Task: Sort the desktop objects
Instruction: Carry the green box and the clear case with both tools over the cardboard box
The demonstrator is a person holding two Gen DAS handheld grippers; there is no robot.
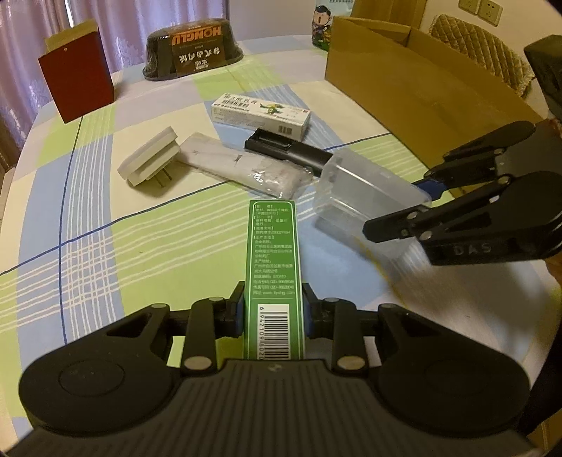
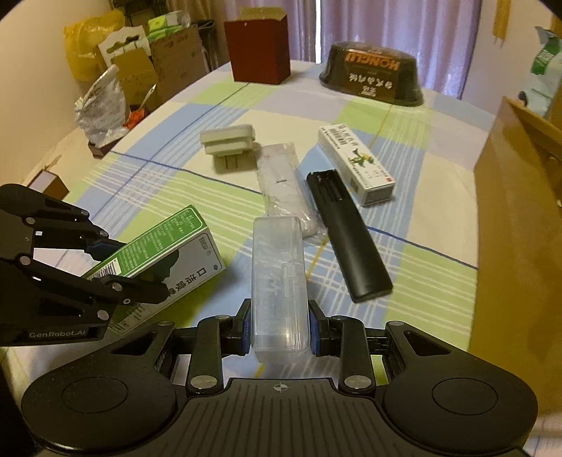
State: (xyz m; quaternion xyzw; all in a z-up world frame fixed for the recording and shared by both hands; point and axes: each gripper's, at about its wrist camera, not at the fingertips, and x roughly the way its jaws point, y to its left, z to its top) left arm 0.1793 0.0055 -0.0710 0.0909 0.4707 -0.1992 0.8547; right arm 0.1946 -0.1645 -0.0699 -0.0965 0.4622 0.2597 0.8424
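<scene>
Above the checked bench (image 1: pixel 105 218), the left tongs (image 1: pixel 273 309) grip a green box (image 1: pixel 273 253) by its sides, while the right tongs (image 2: pixel 280 328) clamp a clear plastic case (image 2: pixel 278 277); both are held off the cloth.

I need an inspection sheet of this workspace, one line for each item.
Surface: checked tablecloth.
Job's things: green box, clear case, black remote, white box, plastic packet, white plug, cardboard box.
Clutter: red box, dark tub.
Grippers: left claw shut on green box; right claw shut on clear case.
Cables: nothing seen.
Surroundings: curtain, bags beside table.
</scene>
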